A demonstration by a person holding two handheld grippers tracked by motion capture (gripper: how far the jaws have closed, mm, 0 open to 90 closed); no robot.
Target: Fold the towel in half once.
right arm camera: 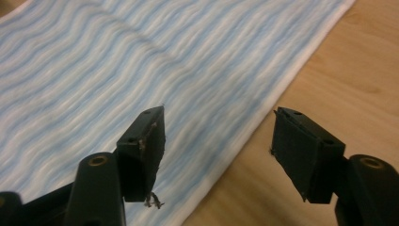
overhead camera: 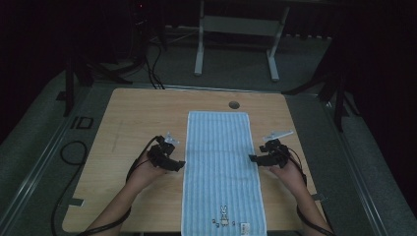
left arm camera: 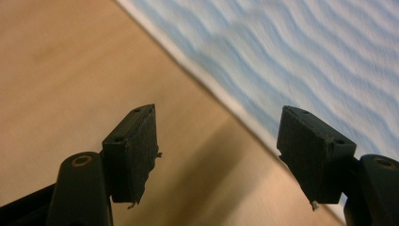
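Note:
A long blue-and-white striped towel (overhead camera: 219, 162) lies flat down the middle of the wooden table (overhead camera: 123, 128), with a small rabbit print (overhead camera: 223, 216) near its front end. My left gripper (overhead camera: 180, 163) hovers at the towel's left edge, open, its jaws straddling the white hem (left arm camera: 221, 101). My right gripper (overhead camera: 253, 158) is at the towel's right edge, also open, with one jaw over the stripes (right arm camera: 141, 70) and the other over bare wood. Nothing sits between either pair of jaws.
A round cable hole (overhead camera: 234, 104) sits in the table behind the towel. Black cables (overhead camera: 74, 152) trail off the left side onto the floor. A white table frame (overhead camera: 236, 34) stands farther back on the carpet.

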